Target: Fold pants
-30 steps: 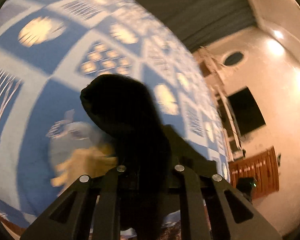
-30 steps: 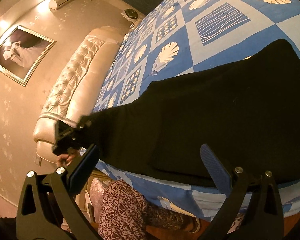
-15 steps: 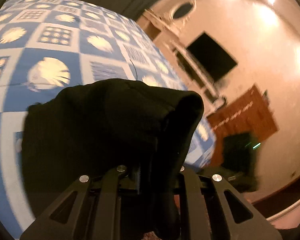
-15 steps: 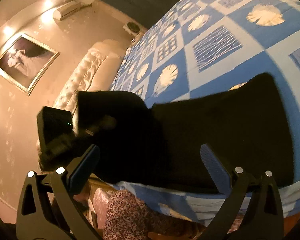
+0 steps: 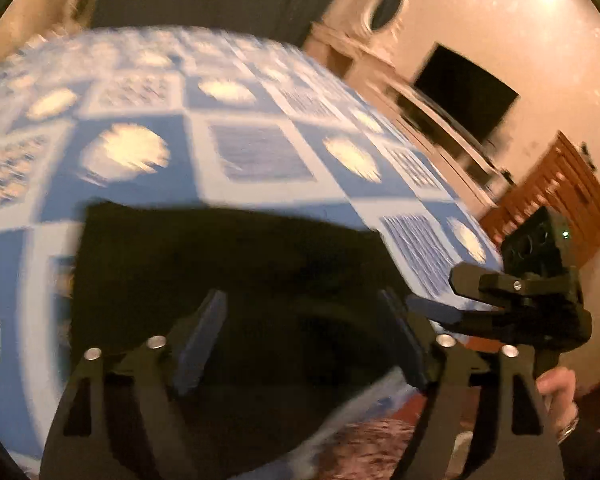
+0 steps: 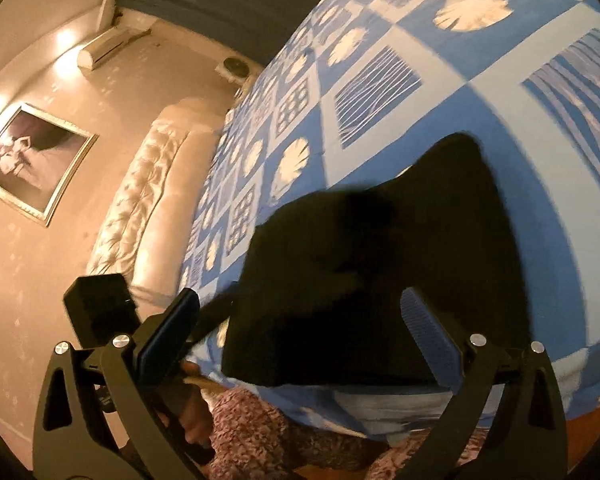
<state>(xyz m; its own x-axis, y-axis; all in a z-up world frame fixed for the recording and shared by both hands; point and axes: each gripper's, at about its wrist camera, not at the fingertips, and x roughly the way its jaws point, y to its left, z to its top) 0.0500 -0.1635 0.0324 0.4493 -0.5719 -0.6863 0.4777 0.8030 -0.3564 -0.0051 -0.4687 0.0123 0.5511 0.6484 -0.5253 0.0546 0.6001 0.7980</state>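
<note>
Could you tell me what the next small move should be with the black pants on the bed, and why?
Probably bring the right gripper, open and empty, down to the pants to flatten or grip the near edge. The left gripper is opening with no cloth pinched, and the pants lie bunched on the blue bedspread.

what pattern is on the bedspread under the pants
Blue and white checks with cream shell shapes and wavy-line squares on the bedspread; clearest in the right wrist view.
</note>
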